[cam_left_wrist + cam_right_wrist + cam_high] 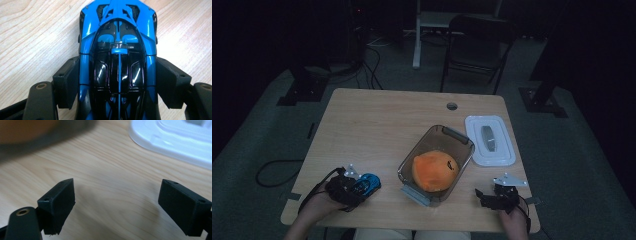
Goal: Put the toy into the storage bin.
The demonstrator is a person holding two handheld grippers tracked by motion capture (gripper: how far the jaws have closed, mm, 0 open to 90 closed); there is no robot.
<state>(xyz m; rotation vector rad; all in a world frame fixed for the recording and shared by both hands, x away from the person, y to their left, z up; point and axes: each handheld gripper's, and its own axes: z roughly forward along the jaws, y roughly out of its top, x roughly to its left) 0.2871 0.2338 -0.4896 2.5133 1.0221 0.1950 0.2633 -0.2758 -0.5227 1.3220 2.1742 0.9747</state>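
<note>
- Blue toy car (117, 57) on the bench (377, 125), near the front left corner, lying lengthwise between the two pads of the left claw (362, 186).
- Left claw part-way closed around the car's middle; pads (67, 82) right against the blue flanks on both sides, seemingly pressing, so judged a grip just made. Car resting on the wood, not lifted.
- Step in hand, as a guess: securing the car for a pick-up.
- Just right of the car, well apart from it: clear plastic tub (437, 162) with grey end clips, set at an angle, holding a round orange fruit (434, 171) that takes up most of the near half.
- Beyond the tub's far right corner: white lid (490, 140) lying flat on the bench, close by the tub.
- Right claw (488, 197) near the front right edge, wide open, nothing between the pads (60, 205), bare wood beneath, hovering low or resting; cannot tell which.
- Next move likely calls for: firm squeeze kept on the smooth, glossy body, a straight lift, then a carry to the free space beside the fruit, if the tub is the goal. Slip risk on the shiny sides.
</note>
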